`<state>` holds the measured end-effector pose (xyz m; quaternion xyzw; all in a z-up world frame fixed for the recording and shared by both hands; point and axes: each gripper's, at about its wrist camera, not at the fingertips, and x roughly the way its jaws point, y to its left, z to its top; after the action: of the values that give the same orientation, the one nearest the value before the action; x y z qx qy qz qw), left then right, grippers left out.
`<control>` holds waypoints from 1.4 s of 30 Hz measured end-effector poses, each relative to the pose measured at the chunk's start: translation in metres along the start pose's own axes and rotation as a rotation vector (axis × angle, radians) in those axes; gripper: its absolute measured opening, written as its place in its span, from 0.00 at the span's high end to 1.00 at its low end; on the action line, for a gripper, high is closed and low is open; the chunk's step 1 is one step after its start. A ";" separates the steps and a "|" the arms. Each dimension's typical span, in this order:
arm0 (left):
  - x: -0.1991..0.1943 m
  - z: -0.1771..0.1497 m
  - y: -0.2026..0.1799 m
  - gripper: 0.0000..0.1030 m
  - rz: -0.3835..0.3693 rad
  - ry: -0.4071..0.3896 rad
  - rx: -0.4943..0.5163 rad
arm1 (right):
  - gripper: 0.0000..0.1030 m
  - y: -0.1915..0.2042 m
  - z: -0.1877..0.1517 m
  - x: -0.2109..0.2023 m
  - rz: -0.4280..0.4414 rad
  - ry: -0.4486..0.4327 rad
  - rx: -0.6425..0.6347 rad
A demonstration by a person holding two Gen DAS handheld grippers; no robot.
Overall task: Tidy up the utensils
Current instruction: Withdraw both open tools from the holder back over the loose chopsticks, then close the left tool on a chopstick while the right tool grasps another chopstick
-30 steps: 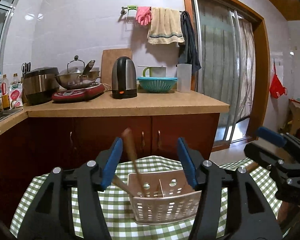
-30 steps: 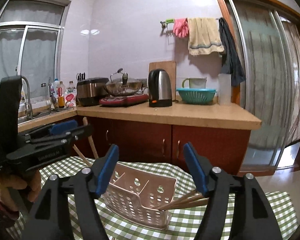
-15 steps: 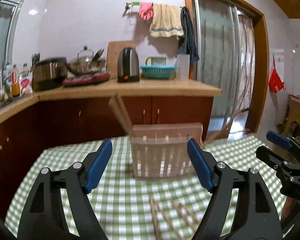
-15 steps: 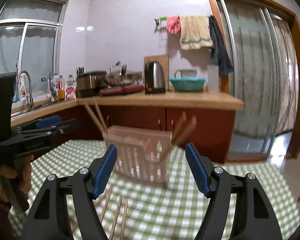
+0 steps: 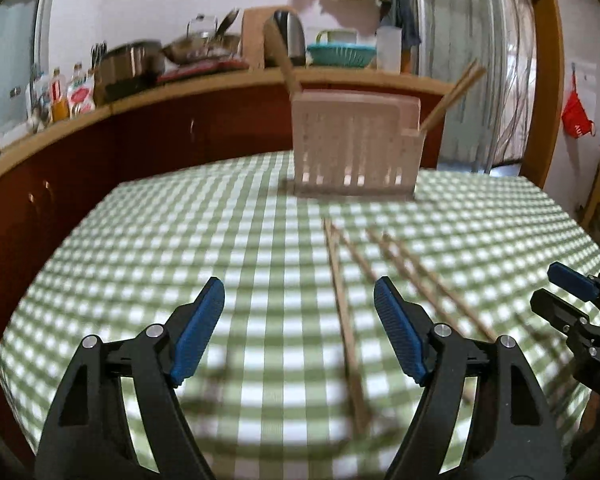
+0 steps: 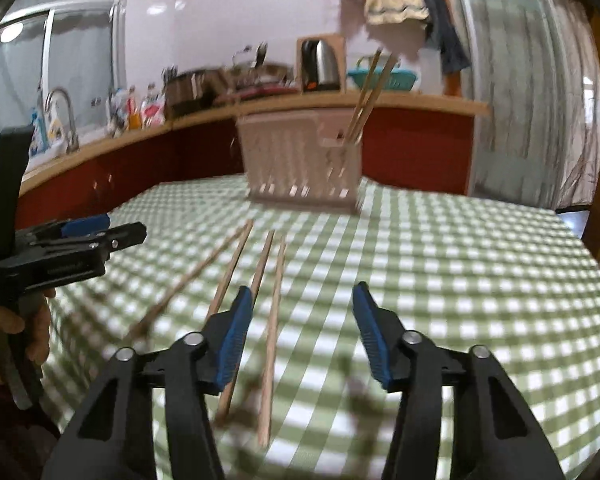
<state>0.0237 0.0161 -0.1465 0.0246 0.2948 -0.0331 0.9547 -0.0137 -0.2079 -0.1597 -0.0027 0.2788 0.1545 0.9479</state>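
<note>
A pale slotted utensil holder [image 5: 356, 144] stands at the far side of the green checked table; it also shows in the right wrist view [image 6: 304, 164]. Chopsticks [image 5: 452, 96] lean out of its right compartment, and a wooden handle [image 5: 284, 64] sticks up at its left. Several loose chopsticks [image 5: 344, 312] lie on the cloth between the holder and me; they also show in the right wrist view [image 6: 270, 320]. My left gripper [image 5: 300, 332] is open and empty above the cloth. My right gripper [image 6: 302, 332] is open and empty, just right of the loose chopsticks.
The checked tablecloth [image 5: 180, 240] covers the table, whose edges fall away left and right. Behind stands a wooden counter [image 6: 420, 100] with a kettle [image 6: 324, 64], a teal basket [image 5: 340, 54], cookware and a sink tap [image 6: 60, 108]. A glass door [image 6: 532, 80] is at the right.
Both grippers have pulled back from the holder and tilted down. The holder now stands farther away, and loose chopsticks on the cloth have come fully into view.
</note>
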 end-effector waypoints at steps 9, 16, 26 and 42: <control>-0.002 -0.036 0.002 0.28 0.001 0.058 -0.028 | 0.71 0.007 -0.024 0.013 0.038 0.129 -0.019; 0.007 -0.046 -0.007 0.38 -0.026 0.097 -0.019 | 0.87 0.005 -0.031 0.020 0.042 0.187 -0.008; 0.015 -0.057 -0.020 0.57 -0.059 0.130 0.005 | 0.93 -0.019 -0.028 0.015 -0.033 0.153 0.046; 0.015 -0.058 -0.021 0.93 -0.065 0.101 0.007 | 0.62 -0.032 -0.034 0.003 0.006 0.127 0.071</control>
<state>0.0014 -0.0017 -0.2037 0.0199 0.3431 -0.0637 0.9369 -0.0199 -0.2406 -0.1926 0.0222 0.3435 0.1466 0.9274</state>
